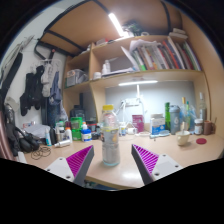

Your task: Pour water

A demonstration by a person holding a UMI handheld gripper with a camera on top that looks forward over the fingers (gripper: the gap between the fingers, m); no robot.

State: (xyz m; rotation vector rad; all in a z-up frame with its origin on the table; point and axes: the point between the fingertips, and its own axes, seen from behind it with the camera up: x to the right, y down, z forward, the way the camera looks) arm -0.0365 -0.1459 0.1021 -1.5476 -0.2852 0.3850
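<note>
Desk: long pale wooden desk (120, 172), crowded with small items behind the bottle, bare in front, leaving room to work.
Shelves: wooden wall shelves (150, 72) above the bottle keep books off the desk.
Bottle: clear plastic water bottle (110, 140) with 1 yellow cap, upright between the fingers, lined up for grasping.
Gripper: gripper (112, 160) with 2 magenta pads (78, 160); jaws wide, gaps either side of the bottle.

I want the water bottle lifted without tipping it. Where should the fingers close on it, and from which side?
Take the bottle around its clear body, below the yellow cap. It stands upright on the desk, so come level from the front, straight ahead. The gripper is open, with the bottle between its fingers already.
</note>
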